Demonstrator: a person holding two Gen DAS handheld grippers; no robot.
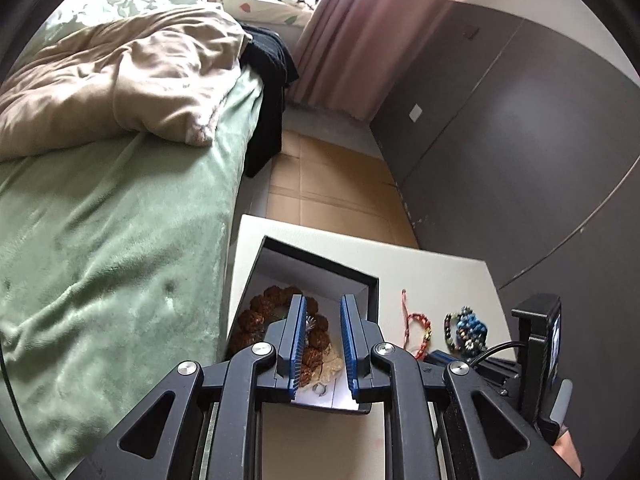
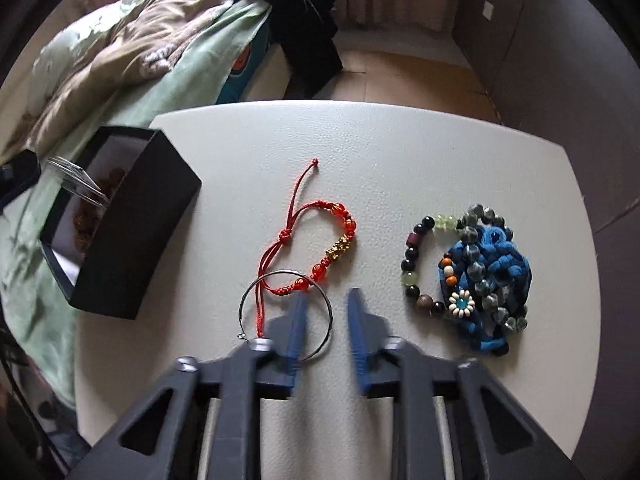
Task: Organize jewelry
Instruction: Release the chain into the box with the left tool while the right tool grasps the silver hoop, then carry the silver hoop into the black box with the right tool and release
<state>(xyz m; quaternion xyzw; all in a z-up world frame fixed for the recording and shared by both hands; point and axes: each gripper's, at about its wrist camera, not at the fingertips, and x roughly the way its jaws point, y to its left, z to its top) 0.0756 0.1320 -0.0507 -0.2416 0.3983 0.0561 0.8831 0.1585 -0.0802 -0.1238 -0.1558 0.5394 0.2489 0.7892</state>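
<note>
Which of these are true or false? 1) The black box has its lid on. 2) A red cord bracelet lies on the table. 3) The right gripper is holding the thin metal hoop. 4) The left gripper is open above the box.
1) False: the black box is open, with brown beads inside.
2) True: the red cord bracelet lies on the white table.
3) False: the right gripper is open and holds nothing; the thin metal hoop lies flat.
4) True: the left gripper is open above it.

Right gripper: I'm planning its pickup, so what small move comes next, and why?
Probably shift the right gripper slightly left and lower it over the thin silver wire hoop: the jaws are open and empty, one finger already overlaps it, and the black open jewelry box waits left.
</note>
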